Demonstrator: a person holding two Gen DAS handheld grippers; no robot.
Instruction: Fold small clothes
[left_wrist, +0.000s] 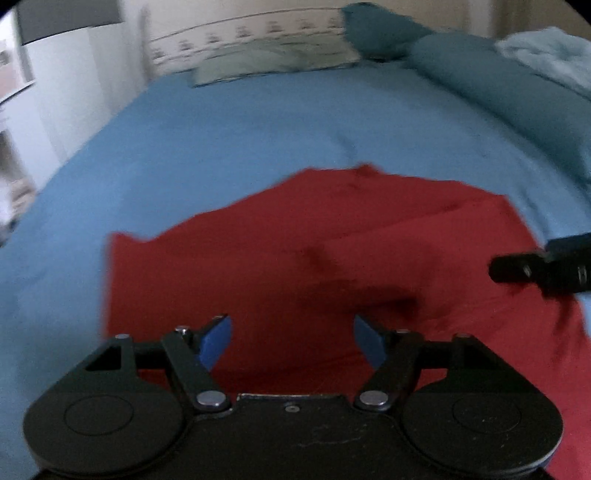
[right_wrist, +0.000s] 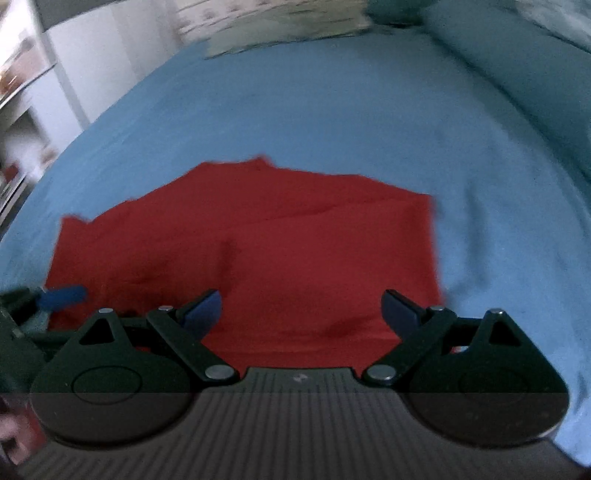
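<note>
A red garment lies spread and partly folded on the blue bed sheet; it also shows in the right wrist view. My left gripper is open and empty, hovering over the garment's near edge. My right gripper is open and empty above the garment's near right part. The right gripper's black body shows at the right edge of the left wrist view. A blue fingertip of the left gripper shows at the left of the right wrist view.
A pale pillow lies at the head of the bed. Teal bedding is heaped along the right side, with a light blue blanket behind it. White furniture stands left of the bed.
</note>
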